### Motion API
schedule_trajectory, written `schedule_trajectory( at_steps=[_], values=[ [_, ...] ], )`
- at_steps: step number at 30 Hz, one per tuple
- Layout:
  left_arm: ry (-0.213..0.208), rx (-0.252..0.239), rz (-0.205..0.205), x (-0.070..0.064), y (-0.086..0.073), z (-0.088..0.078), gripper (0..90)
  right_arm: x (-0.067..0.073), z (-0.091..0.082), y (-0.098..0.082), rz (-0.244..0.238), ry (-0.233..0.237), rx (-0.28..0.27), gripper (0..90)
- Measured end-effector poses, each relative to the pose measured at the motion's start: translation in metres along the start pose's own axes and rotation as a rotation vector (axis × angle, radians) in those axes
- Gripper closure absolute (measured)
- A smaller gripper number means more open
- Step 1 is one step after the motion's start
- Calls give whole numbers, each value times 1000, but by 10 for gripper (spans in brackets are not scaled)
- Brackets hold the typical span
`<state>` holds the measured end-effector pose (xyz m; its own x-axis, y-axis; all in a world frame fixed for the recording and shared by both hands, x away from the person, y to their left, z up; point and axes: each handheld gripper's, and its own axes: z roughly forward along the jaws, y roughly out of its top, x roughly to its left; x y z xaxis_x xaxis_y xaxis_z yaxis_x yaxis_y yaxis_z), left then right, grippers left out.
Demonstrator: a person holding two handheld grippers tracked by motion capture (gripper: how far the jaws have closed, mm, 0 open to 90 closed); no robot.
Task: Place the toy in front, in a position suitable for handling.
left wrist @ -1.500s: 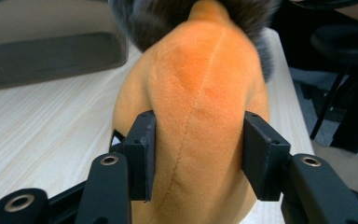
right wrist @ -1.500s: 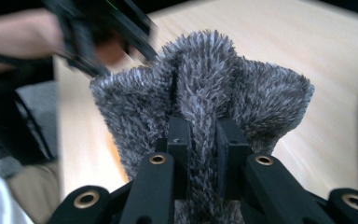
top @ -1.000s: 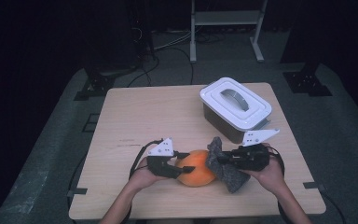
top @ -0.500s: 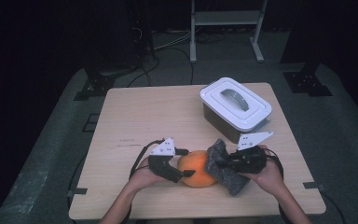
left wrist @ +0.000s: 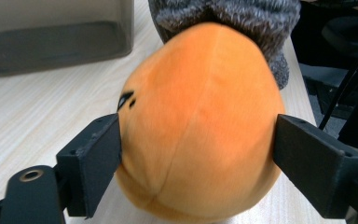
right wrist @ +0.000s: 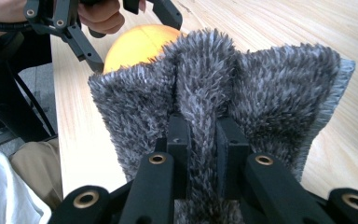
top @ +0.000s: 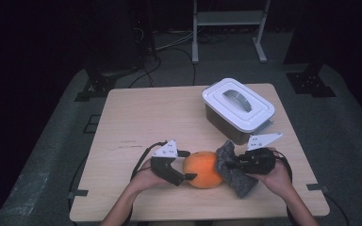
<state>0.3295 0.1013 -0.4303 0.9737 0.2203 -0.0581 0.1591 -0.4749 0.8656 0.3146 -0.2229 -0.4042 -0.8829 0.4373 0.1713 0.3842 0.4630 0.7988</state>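
My left tool (top: 187, 165) has just been opening around the round orange plush toy (top: 202, 169), pads barely clear; my right tool (top: 234, 163) stays clenched on the grey fuzzy cloth (top: 235, 174), wiping half done.

White-lidded grey box (top: 238, 111) on wooden table (top: 146, 122)

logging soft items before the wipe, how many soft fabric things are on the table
2. The orange plush lies near the table's front edge, between the open left tongs. The grey fuzzy cloth touches its right side, pinched in the right tongs. The closed container could hide more.
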Motion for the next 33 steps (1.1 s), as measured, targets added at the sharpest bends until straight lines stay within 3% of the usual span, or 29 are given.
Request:
schedule_trajectory(
  at_steps=[2,4,8,11,13,19,22,27,29,33],
  values=[
    [-12,4,3,0,-1,1,209,-2,-1,-2,3,0,-2,776],
    [-1,13,37,-4,1,-1,332,-1,-1,-1,5,-3,-1,778],
    [3,14,77,-9,5,-4,467,7,-7,14,-31,-6,-42,779],
    [9,4,83,-10,10,-8,480,14,-5,27,-78,-6,-46,778],
    [19,-6,80,-8,11,-15,483,15,-2,28,-84,-8,-29,778],
    [24,-14,73,-7,13,-24,482,3,13,8,-23,6,14,778],
    [27,-16,71,-8,16,-25,481,6,9,13,-34,-9,3,778],
    [31,-20,78,-10,20,-27,480,21,3,35,-92,21,-60,778],
    [29,-25,81,-11,21,-30,480,24,9,39,-115,17,-35,778],
    [23,-14,89,-12,19,-29,459,19,23,28,-100,24,13,778]
  ],
)
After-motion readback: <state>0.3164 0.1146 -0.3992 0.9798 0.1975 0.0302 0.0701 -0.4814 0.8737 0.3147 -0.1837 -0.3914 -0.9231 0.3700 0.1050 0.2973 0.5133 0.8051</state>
